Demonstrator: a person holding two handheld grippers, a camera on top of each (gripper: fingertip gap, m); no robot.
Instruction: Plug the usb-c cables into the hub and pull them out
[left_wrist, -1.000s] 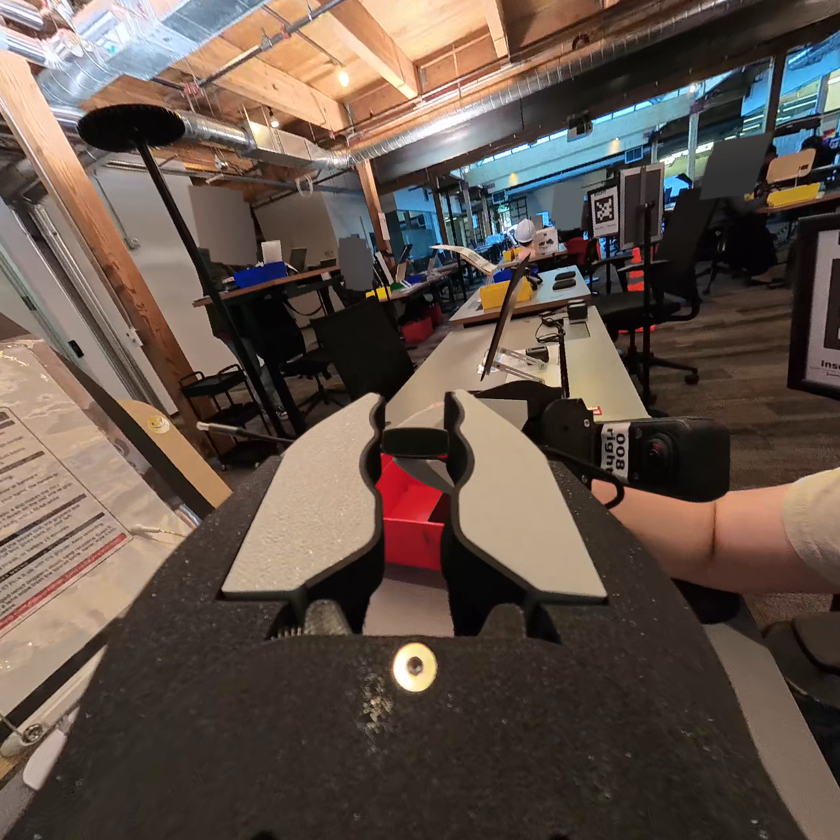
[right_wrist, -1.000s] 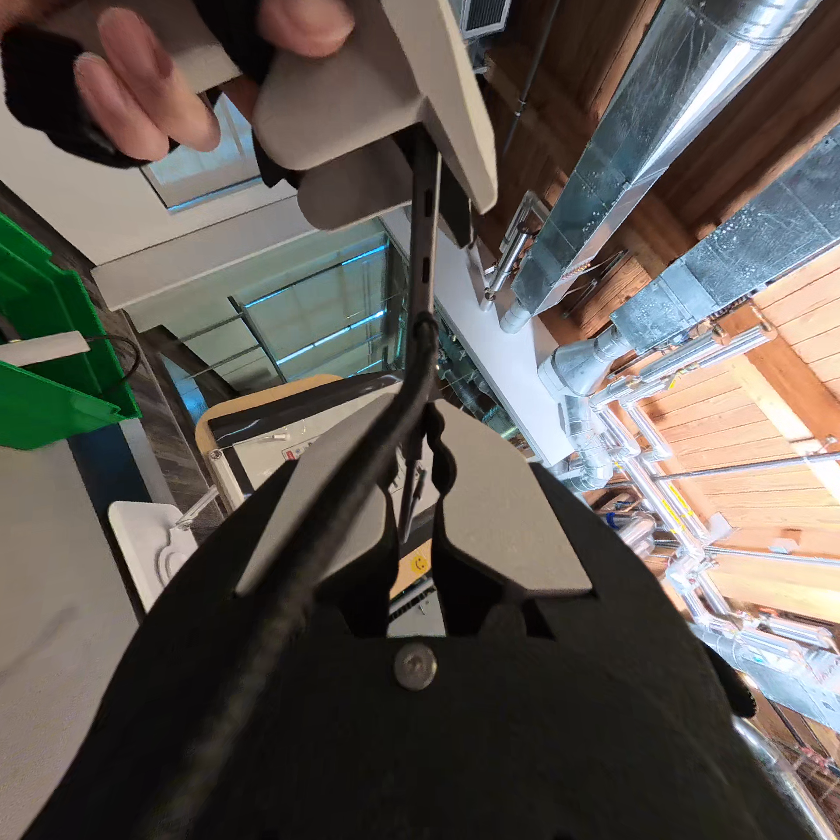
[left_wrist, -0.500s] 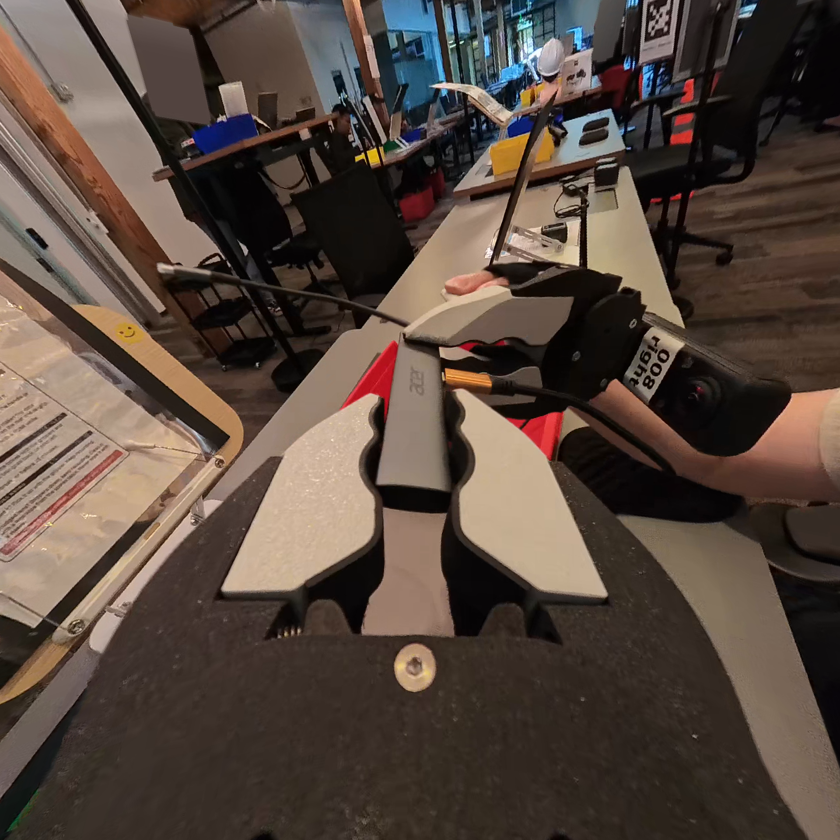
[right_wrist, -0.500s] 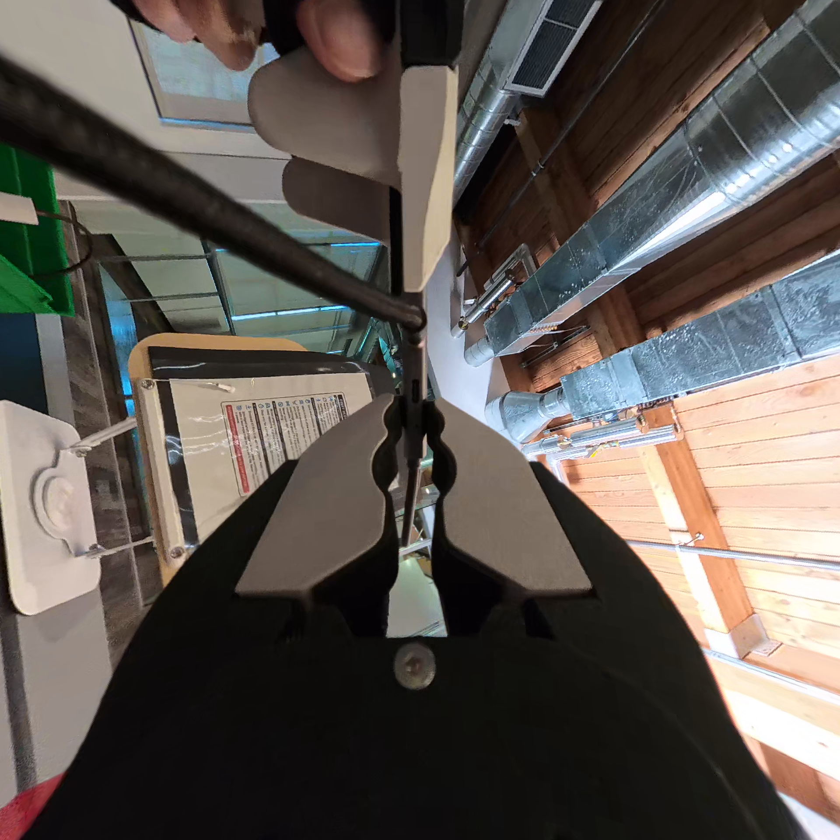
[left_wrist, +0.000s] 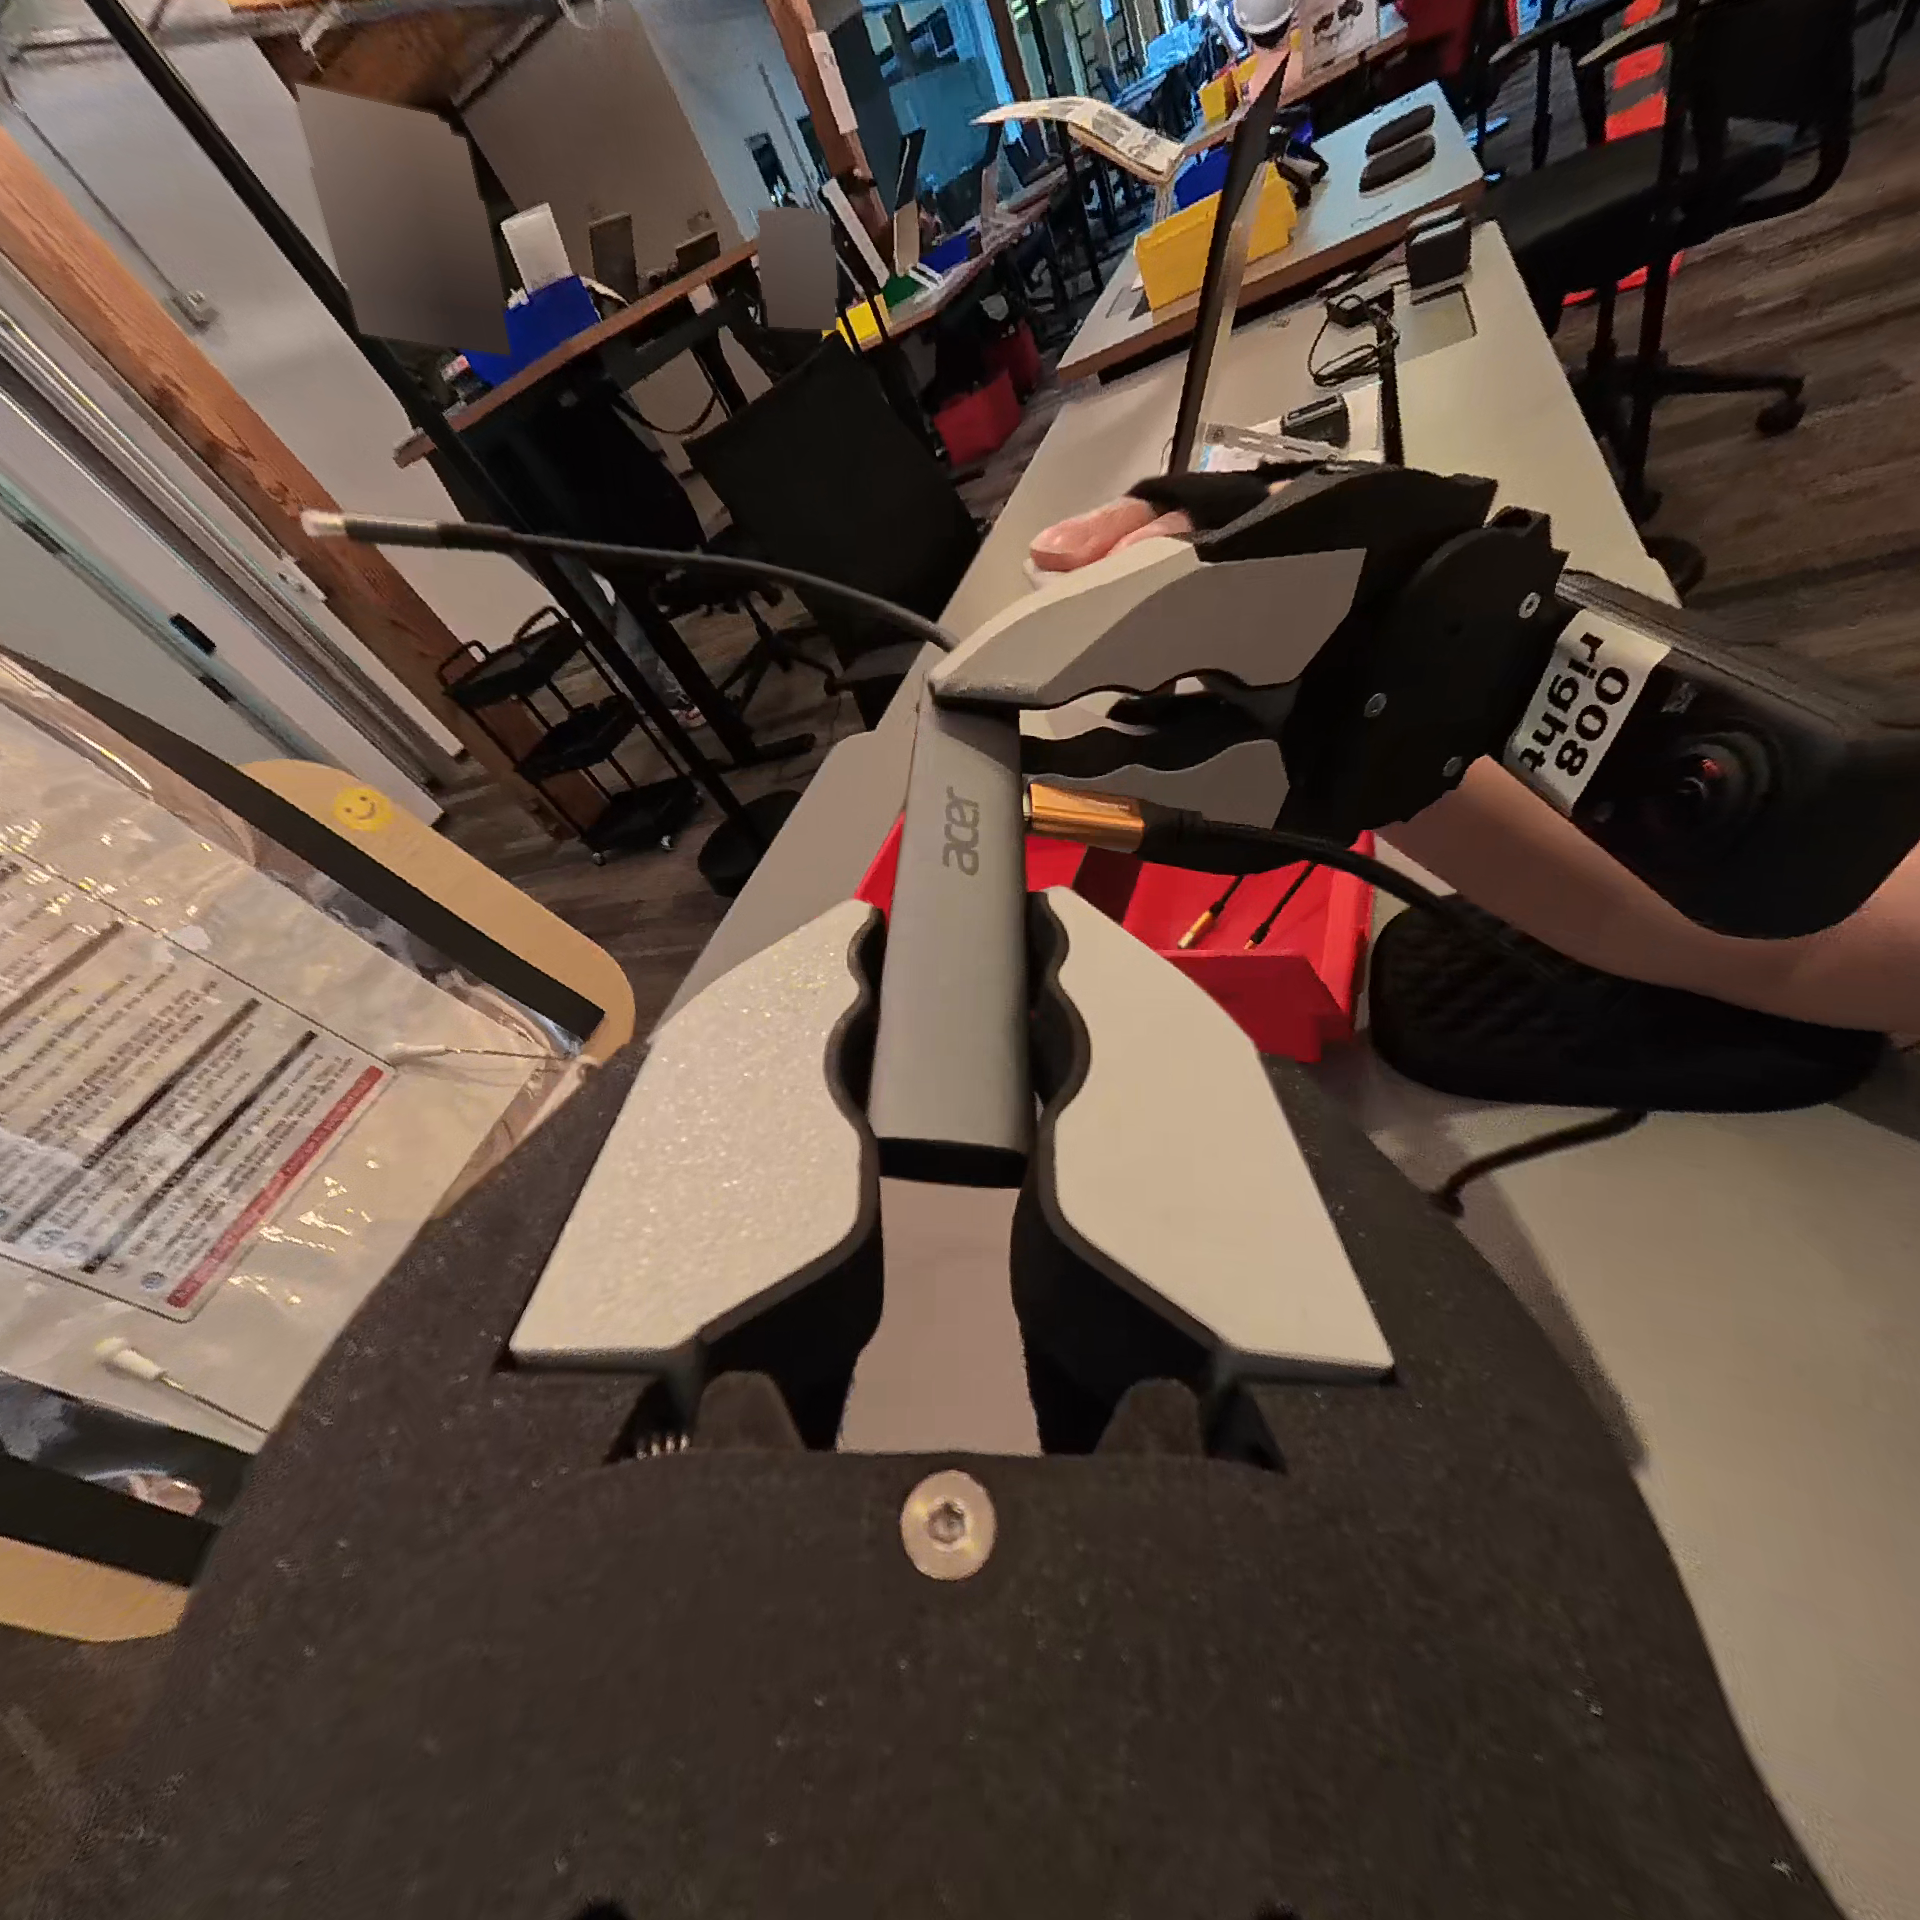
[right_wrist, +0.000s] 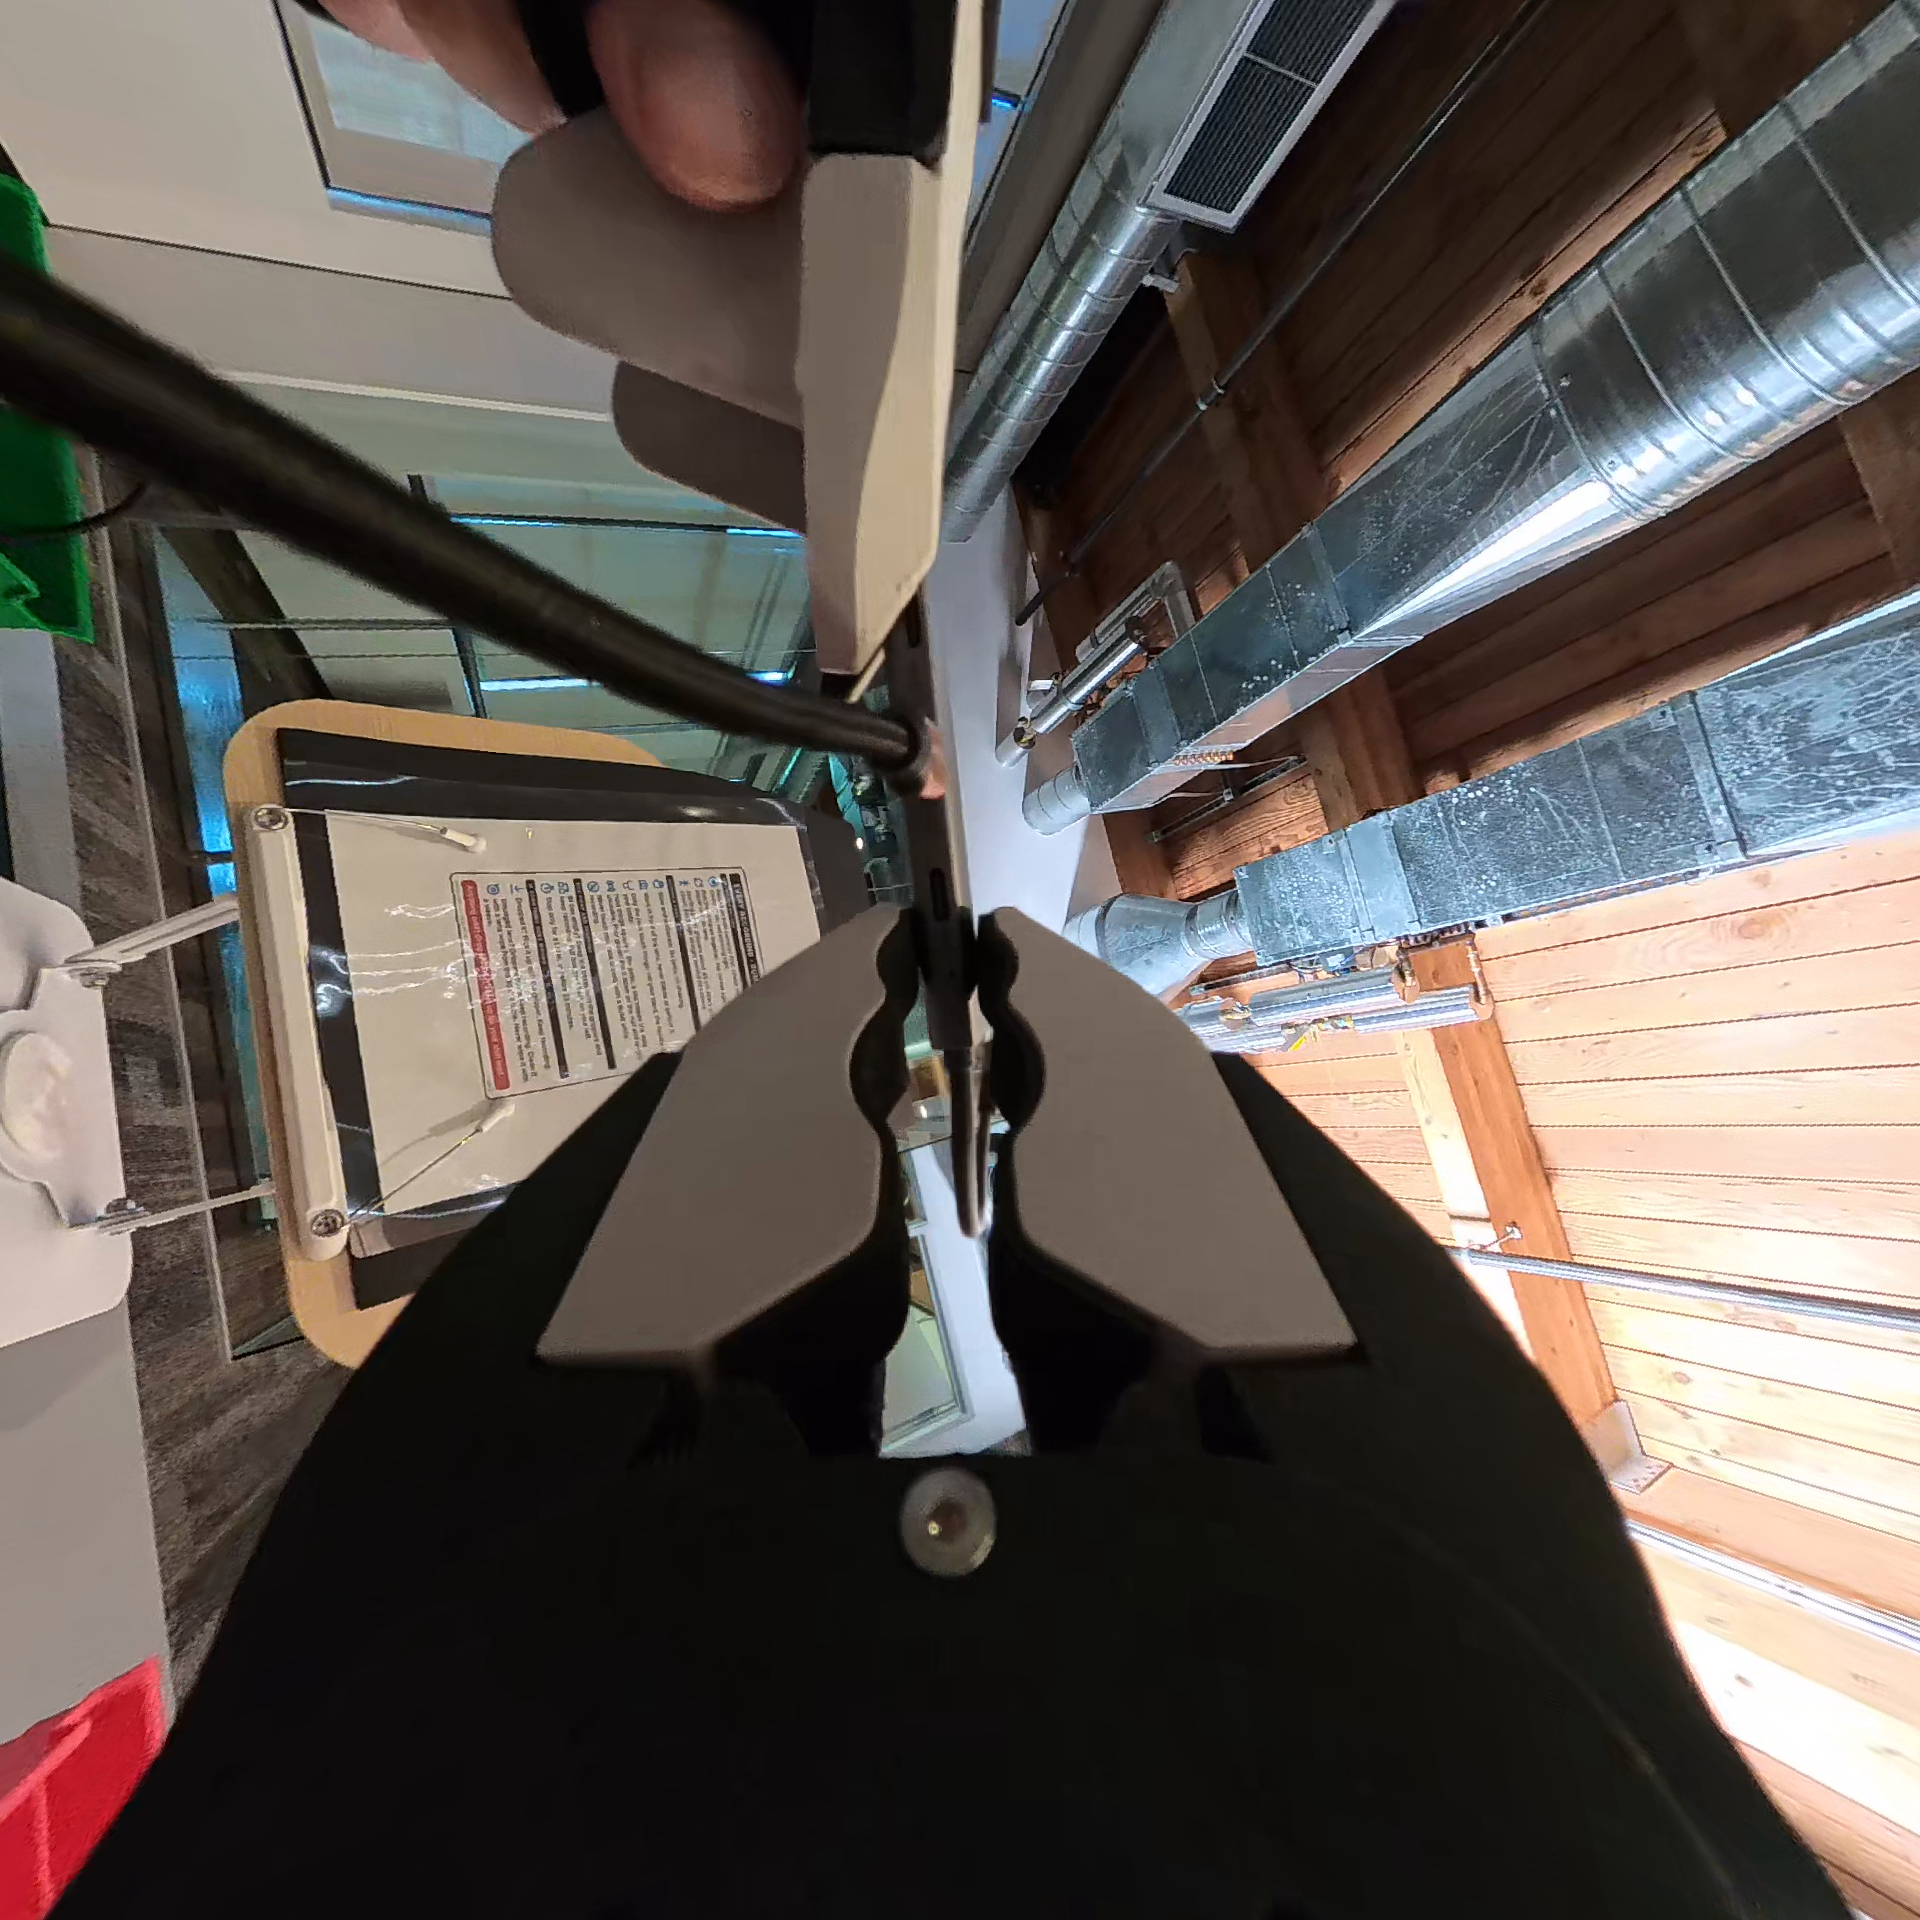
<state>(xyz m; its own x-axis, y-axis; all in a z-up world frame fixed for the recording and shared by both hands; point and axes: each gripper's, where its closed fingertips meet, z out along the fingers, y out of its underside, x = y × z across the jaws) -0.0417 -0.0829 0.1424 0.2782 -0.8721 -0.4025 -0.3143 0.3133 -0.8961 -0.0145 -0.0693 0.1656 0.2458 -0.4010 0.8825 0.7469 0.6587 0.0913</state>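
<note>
Left gripper (left_wrist: 951, 971) clamped on grey hub (left_wrist: 951, 935), now lower than 0.5 s ago. Right gripper (right_wrist: 940, 997) still pinching hub's far end, gold-tipped cable (left_wrist: 1086, 812) plugged alongside.

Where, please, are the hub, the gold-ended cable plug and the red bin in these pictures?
hub (left_wrist: 951, 997), left wrist view, on its grey top face.
gold-ended cable plug (left_wrist: 1086, 824), left wrist view, on its gold sleeve beside the hub.
red bin (left_wrist: 1262, 966), left wrist view, on its front wall.

Bright indoor light, fisheye-warped edges, mostly sharp
</note>
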